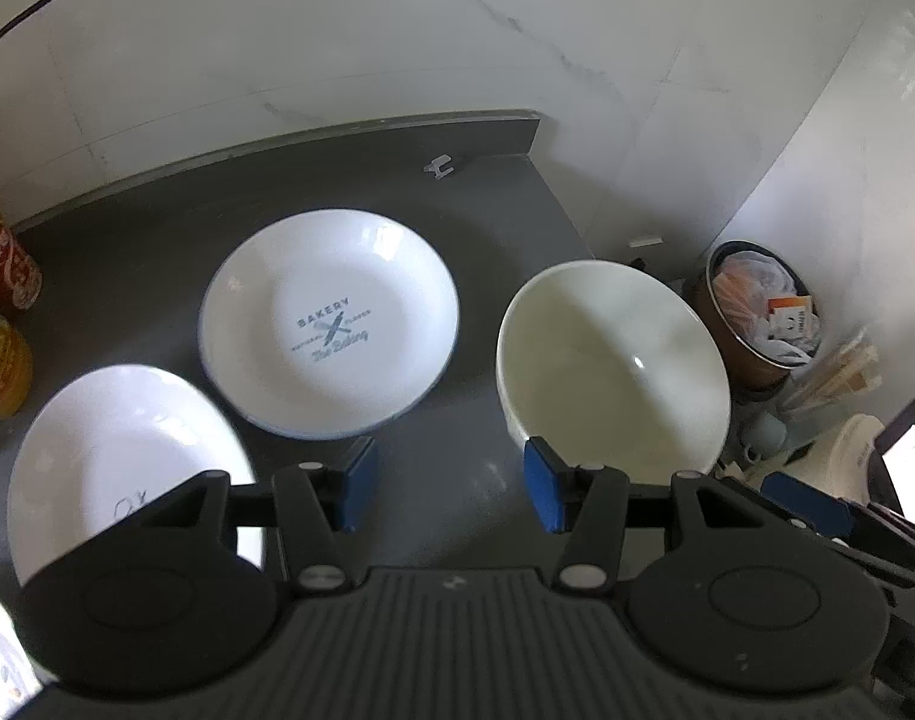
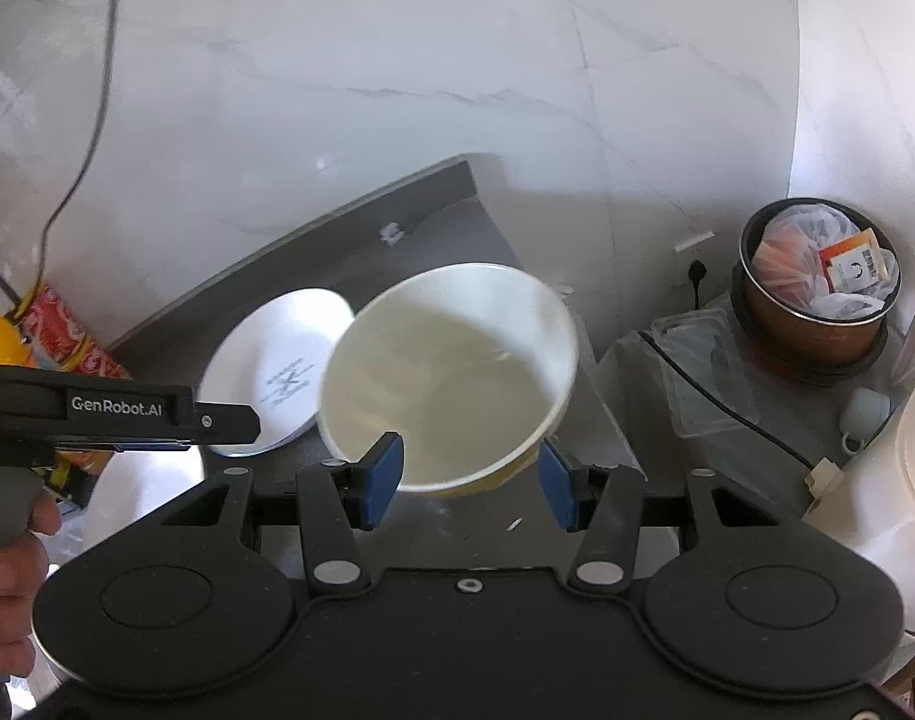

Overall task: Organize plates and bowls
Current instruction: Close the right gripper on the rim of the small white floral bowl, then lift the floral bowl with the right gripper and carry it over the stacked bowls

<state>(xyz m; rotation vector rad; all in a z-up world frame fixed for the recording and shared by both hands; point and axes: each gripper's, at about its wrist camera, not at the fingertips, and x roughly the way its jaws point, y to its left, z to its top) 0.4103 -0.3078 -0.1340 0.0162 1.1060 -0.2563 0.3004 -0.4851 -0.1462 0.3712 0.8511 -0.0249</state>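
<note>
Three glazed pieces on the dark counter [image 1: 445, 480]: bowl [image 1: 613, 360] at its right edge, bakery plate [image 1: 331, 324] left of it, plain plate [image 1: 121, 468] further left. Likely rigid, slick, breakable; pinch rims. Left gripper [image 1: 451, 489] wide open, empty; right gripper [image 2: 472, 483] spread astride the bowl's near wall, gripping nothing.

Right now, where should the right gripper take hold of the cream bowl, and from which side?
On the near rim of the cream bowl, coming from the front: one finger inside, one outside the thin upright wall. The bowl looks too wide to span, and the right gripper is already open there.
</note>
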